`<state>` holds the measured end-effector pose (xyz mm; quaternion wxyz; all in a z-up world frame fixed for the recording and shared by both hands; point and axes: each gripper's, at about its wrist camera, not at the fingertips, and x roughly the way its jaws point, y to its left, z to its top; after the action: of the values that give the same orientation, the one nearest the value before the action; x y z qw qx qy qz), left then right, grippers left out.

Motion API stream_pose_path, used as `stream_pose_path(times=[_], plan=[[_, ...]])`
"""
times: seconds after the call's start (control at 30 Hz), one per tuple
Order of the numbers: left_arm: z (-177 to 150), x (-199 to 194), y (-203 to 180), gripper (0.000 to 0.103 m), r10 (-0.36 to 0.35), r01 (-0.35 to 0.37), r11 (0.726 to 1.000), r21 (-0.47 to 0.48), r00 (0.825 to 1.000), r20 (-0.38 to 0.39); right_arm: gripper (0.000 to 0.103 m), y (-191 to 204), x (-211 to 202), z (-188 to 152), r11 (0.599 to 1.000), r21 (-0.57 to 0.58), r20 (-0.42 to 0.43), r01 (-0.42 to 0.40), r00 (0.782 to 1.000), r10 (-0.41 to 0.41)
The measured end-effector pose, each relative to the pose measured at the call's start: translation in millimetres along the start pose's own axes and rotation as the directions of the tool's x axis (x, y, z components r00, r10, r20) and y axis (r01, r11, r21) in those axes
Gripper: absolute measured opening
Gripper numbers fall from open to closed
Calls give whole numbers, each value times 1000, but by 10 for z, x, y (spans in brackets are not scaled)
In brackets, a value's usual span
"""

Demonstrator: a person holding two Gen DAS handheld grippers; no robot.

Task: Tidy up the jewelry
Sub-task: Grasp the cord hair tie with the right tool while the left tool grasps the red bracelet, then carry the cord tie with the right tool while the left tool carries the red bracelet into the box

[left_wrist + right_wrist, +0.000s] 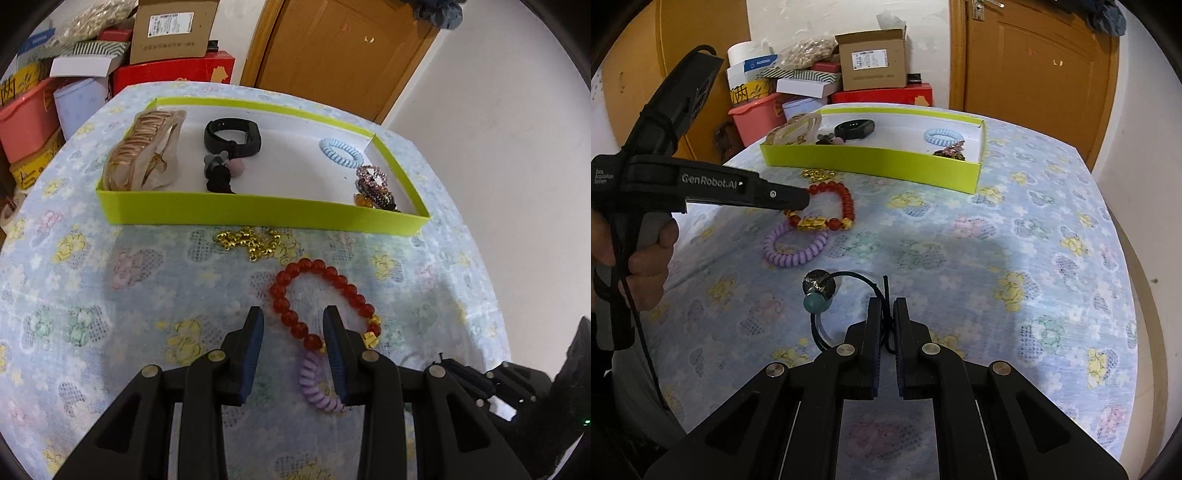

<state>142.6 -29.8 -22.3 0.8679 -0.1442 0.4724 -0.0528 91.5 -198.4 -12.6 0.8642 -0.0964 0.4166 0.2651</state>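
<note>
Left wrist view: the left gripper (293, 314) stands with its jaws partly apart above the flowered tablecloth (110, 295), nothing pressed between the pads. The near side of the red bead bracelet (314, 295) lies in the gap between the fingers; whether either pad touches a bead cannot be told. A purple coil hair tie (316, 387) lies just below the bracelet, against the inner face of the right-hand finger. A gold chain (251, 240) lies between the bracelet and the green tray (258, 212). Inside the tray, from its left end: a beige hair claw (144, 155), a black wristband (232, 138) with a black hair tie (221, 173) in front of it, a blue coil tie (341, 151), and a rhinestone clip (373, 184) in the right near corner.

Right wrist view: the right gripper (886, 310) is closed down narrow on the thin cord of a black elastic hair tie with beads (820, 291); the cord runs up between the pads, and the bead cluster hangs left of the fingers. The left gripper (798, 197), held by a hand (646, 258), has its tip over the bracelet (842, 203), well short of the tray (868, 162).
</note>
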Motion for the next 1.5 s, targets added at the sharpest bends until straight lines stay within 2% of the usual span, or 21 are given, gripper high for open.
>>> stream_pose_path(times=[0.13, 0.2, 0.33, 0.57, 0.77, 0.93, 1.5], plan=[[-15, 39, -136, 25, 73, -73, 995, 70, 997, -3, 6, -31, 3, 6, 1000, 10, 7, -1, 1000, 1], [-15, 57, -190, 11, 105, -104, 989, 104, 994, -5, 6, -41, -5, 0, 1000, 16, 9, -3, 1000, 3], [-10, 80, -247, 10, 132, -129, 980, 152, 991, -4, 6, -51, -56, -14, 1000, 27, 21, -4, 1000, 3], [-27, -36, -209, 10, 73, -81, 983, 165, 996, 54, 6, -43, -193, -25, 999, 39, 49, 4, 999, -6], [8, -399, -284, 10, 19, -48, 979, 200, 989, 146, 6, -53, -319, 28, 998, 54, 81, 20, 996, -24], [58, -606, -302, 10, -17, -23, 976, 218, 984, 179, 6, -44, -408, 90, 998, 53, 106, 33, 994, -38], [290, -956, -368, 10, -45, -24, 963, 267, 968, 248, 6, 31, -547, 486, 999, -4, 188, 52, 981, -50]])
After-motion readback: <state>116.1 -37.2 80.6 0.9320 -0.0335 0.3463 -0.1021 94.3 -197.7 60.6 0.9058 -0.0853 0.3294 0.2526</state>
